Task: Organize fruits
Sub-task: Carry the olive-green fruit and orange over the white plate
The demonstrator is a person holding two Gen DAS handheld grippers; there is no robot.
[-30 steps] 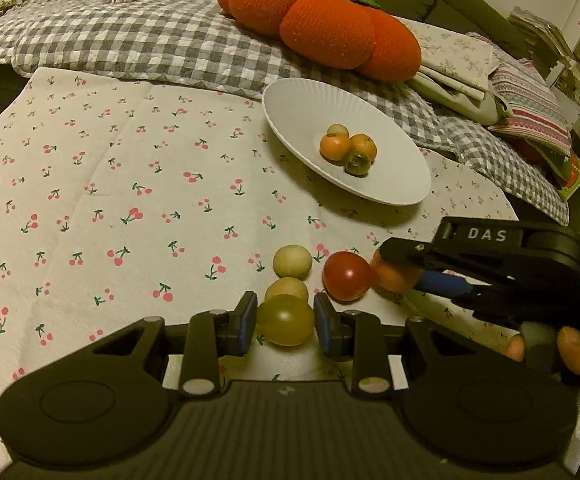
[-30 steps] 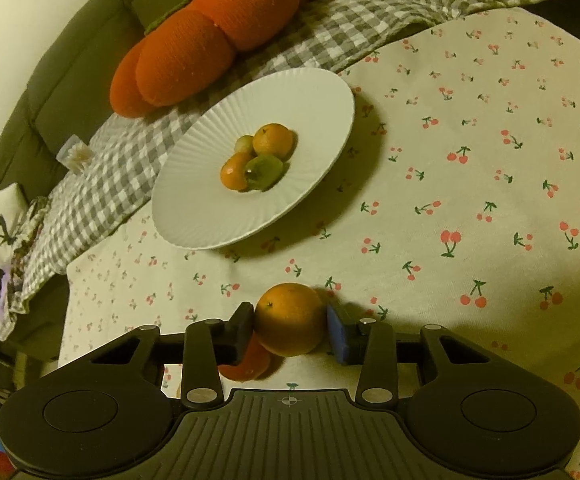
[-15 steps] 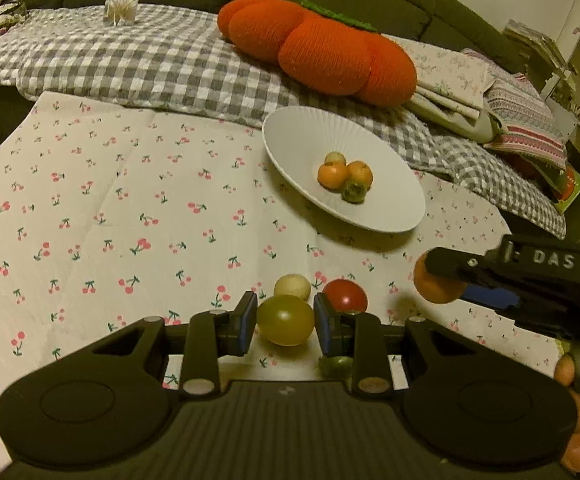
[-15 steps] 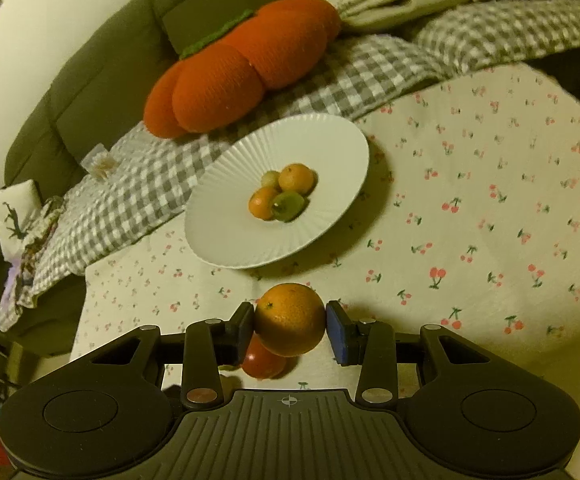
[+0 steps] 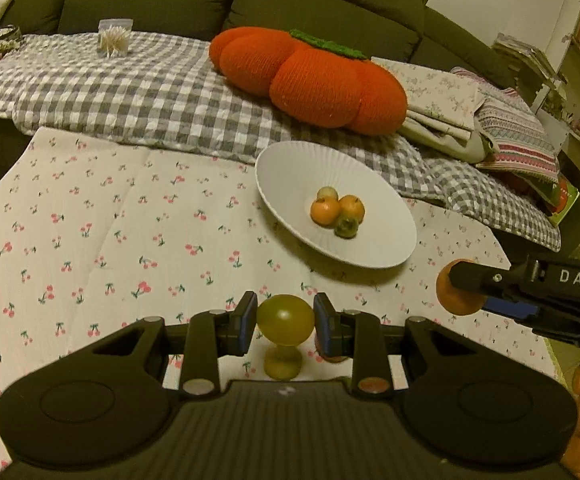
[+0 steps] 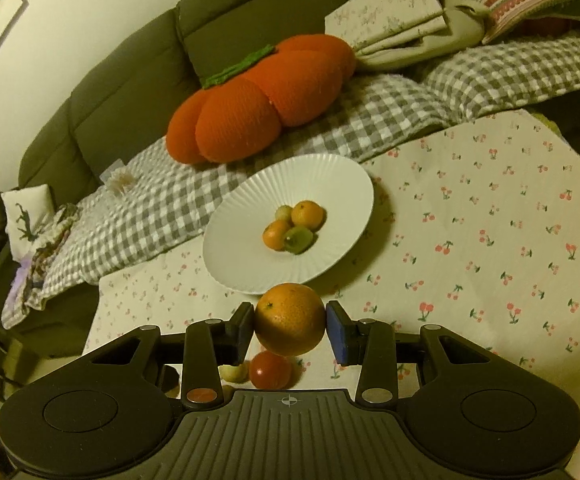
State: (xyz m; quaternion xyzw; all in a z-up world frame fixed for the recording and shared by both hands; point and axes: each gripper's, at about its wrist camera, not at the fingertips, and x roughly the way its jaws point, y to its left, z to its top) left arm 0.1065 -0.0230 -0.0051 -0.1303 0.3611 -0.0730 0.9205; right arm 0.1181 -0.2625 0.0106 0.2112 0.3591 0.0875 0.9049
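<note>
Lifting clear now: your left gripper (image 5: 285,323) pinches the green fruit (image 5: 285,321), right gripper (image 6: 290,326) the orange (image 6: 290,319); plate (image 6: 245,276) next.

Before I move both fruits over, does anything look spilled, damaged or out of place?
Nothing stands out. The left gripper holds a yellow-green fruit, the right gripper an orange. The plate sits flat with four fruits grouped inside. A tomato waits on the tablecloth.

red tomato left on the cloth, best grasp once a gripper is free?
Take the red tomato across its widest middle, coming from straight above. It is round and smooth, so any axis works, but a pale fruit sits close beside it; set the fingers so neither lands on that side.
</note>
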